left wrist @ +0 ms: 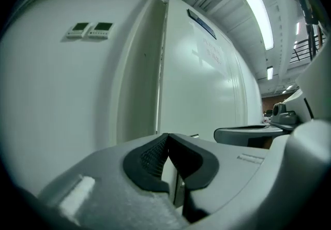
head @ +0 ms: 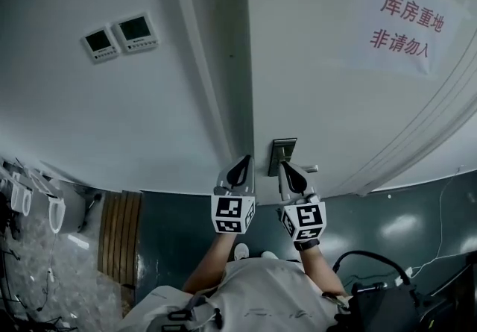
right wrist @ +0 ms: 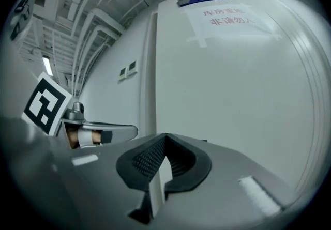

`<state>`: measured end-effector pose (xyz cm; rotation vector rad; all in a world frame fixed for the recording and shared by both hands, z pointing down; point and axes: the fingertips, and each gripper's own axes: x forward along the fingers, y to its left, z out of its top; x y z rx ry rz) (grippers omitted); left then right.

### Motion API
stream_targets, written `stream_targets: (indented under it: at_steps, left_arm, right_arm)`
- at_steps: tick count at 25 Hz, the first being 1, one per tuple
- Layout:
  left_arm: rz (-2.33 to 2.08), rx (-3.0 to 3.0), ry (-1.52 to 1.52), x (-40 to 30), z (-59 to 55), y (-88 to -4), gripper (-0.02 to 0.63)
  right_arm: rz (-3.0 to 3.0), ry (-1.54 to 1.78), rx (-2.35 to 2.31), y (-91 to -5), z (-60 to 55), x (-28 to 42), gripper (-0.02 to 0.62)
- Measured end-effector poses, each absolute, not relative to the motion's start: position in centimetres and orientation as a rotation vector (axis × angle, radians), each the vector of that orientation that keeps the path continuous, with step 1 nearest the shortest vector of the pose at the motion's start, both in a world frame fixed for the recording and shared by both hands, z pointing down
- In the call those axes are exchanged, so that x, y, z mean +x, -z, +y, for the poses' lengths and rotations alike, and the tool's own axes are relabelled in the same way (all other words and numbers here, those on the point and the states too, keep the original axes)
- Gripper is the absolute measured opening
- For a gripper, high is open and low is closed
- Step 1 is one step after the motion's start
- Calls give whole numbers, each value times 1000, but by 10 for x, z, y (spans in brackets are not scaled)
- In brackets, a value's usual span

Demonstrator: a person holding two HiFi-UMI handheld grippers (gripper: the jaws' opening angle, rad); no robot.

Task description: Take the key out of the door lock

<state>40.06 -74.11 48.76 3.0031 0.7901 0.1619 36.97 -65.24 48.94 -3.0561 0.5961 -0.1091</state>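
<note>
Standing at a white door (head: 335,99), holding left claw (head: 240,166) and right claw (head: 291,172) side by side, both pointed up at it. Left claw pressed fully together, ribbed pads (left wrist: 150,156) meeting at the tips, nothing between. Same on the right claw: pads (right wrist: 147,159) together, empty. Right claw just below a metal lock plate (head: 282,150) near the door's edge, tips at the plate's lower end; touching or not, cannot tell. Left claw aimed at the door frame (head: 223,92) just left of that plate. Key too small to pick out in any view, lock plate partly hidden behind the right claw. Paper sign (head: 406,32) with red characters high on the door. Two small wall panels (head: 119,36) well left of the frame. Dark floor (head: 186,241) below.
</note>
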Motion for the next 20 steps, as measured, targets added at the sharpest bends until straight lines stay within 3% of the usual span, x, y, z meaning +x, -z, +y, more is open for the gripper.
stream_targets:
  at_steps: [8, 9, 10, 20]
  left_arm:
    - [861, 3029, -200, 432, -730, -503, 14]
    - [853, 3034, -195, 435, -731, -507, 132]
    - [850, 3037, -189, 439, -732, -510, 146]
    - [991, 2922, -166, 459, -713, -525, 156]
  right_arm:
    - [383, 265, -3055, -528, -625, 363, 6]
    - [365, 292, -3049, -535, -622, 361, 5]
    - [348, 318, -3043, -542, -620, 359, 5]
    - [107, 550, -2910, -622, -589, 343, 5]
